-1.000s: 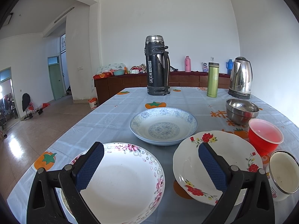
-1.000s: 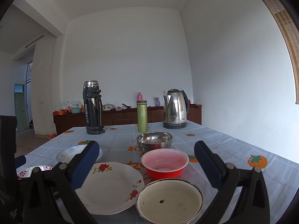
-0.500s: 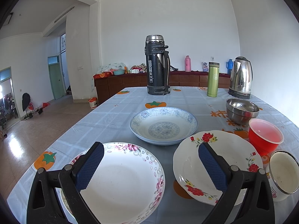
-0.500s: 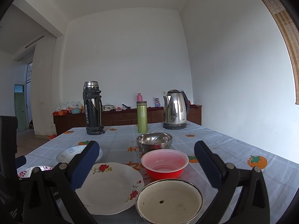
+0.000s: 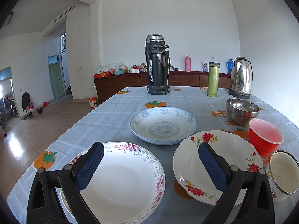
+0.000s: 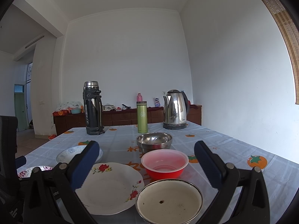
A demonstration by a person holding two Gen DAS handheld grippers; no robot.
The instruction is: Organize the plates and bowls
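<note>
Plates (image 5: 119,175) floral-rimmed and white; bowls (image 6: 164,163) red, steel, enamel.

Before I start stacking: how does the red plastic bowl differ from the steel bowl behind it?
The translucent red plastic bowl has a thin flared rim and looks pinkish inside; the shiny stainless steel bowl is opaque, mirror-like, with rounder walls. The red bowl sits nearer both grippers, between the steel bowl and the white enamel bowl; the steel bowl stands farther back, toward the green flask. Both are upright, apparently empty, and look similar in width.
</note>
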